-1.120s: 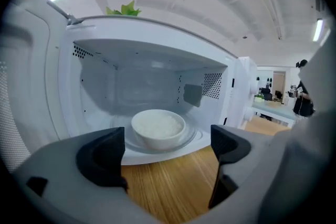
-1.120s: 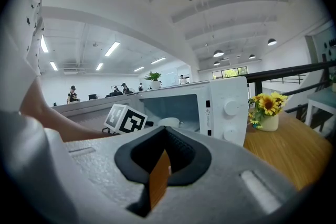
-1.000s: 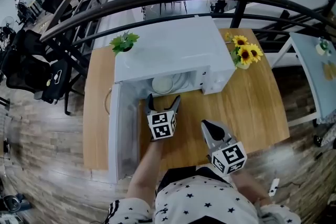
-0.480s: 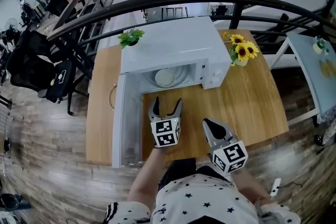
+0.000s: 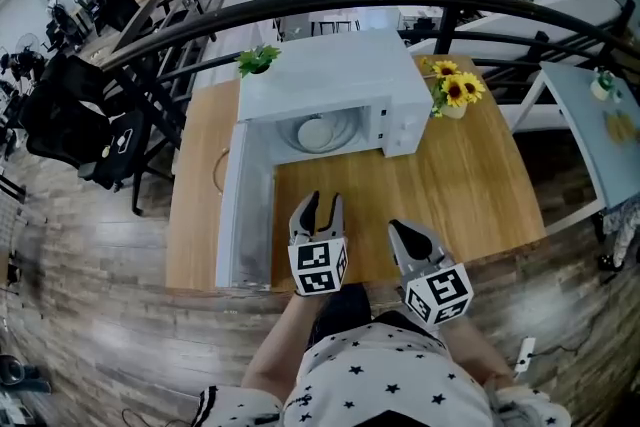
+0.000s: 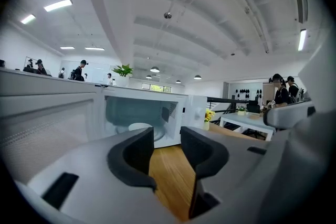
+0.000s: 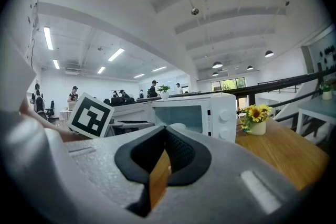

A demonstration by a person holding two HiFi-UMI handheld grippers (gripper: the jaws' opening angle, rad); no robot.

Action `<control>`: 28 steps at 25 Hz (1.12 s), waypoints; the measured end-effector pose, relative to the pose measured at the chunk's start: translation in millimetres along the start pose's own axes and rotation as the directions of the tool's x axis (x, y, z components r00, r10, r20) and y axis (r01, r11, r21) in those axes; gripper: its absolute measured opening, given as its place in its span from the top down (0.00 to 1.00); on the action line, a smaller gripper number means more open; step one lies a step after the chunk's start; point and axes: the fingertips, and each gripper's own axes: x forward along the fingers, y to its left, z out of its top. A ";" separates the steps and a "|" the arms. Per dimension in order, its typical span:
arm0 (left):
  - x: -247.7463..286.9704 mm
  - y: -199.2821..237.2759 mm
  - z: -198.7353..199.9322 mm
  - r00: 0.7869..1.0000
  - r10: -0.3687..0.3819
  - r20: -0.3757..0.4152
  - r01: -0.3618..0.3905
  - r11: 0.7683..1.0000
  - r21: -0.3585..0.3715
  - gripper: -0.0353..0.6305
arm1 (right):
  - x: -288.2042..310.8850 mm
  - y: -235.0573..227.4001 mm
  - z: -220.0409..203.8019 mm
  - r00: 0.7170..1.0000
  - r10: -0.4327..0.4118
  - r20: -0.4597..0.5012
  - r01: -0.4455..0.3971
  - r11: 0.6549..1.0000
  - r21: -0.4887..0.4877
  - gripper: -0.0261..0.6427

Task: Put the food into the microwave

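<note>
A white microwave (image 5: 330, 80) stands at the 12 o'clock end of a wooden table (image 5: 470, 195). Its door (image 5: 240, 215) is open and swung out at its 7 o'clock side. Inside the lit cavity lies a white dish (image 5: 322, 132), round and pale, resting flat on the cavity floor. What food it carries is too small to make out. Nothing else shows in the cavity.

Both grippers hang near the table's 6 o'clock edge, pointing toward the microwave and well apart from it. The left gripper (image 5: 321, 205) sits straight at 6 o'clock from the cavity mouth. Its jaws have just been closing and now stand a narrow gap apart with nothing between them. Its own view shows only bare table wood through the gap, with the microwave (image 6: 147, 113) and the white dish (image 6: 139, 127) beyond. The right gripper (image 5: 400, 230) is just at 3 o'clock of the left one, its jaws closed together and empty. In its view the pads (image 7: 181, 152) meet at their tips, with a sliver of wood visible below.

A vase of sunflowers (image 5: 450, 95) stands on the table at the microwave's 3 o'clock side, close to its control panel. A green plant (image 5: 258, 60) sits at the microwave's 11 o'clock corner
</note>
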 end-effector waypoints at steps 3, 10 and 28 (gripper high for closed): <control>-22.0 -8.8 0.8 1.000 -0.005 0.011 0.005 1.000 -0.005 0.79 | -11.3 3.6 -1.5 1.000 -0.003 0.005 0.003 1.000 -0.007 0.95; -62.1 -26.3 1.4 0.999 -0.016 0.032 0.016 1.000 0.007 0.88 | -34.8 10.1 -8.6 1.000 -0.014 0.008 0.014 1.000 -0.002 0.95; -125.1 -45.1 -13.1 0.996 -0.077 0.034 0.077 0.997 -0.017 0.94 | -61.7 27.4 -15.0 1.000 -0.020 0.021 0.020 1.000 0.004 0.95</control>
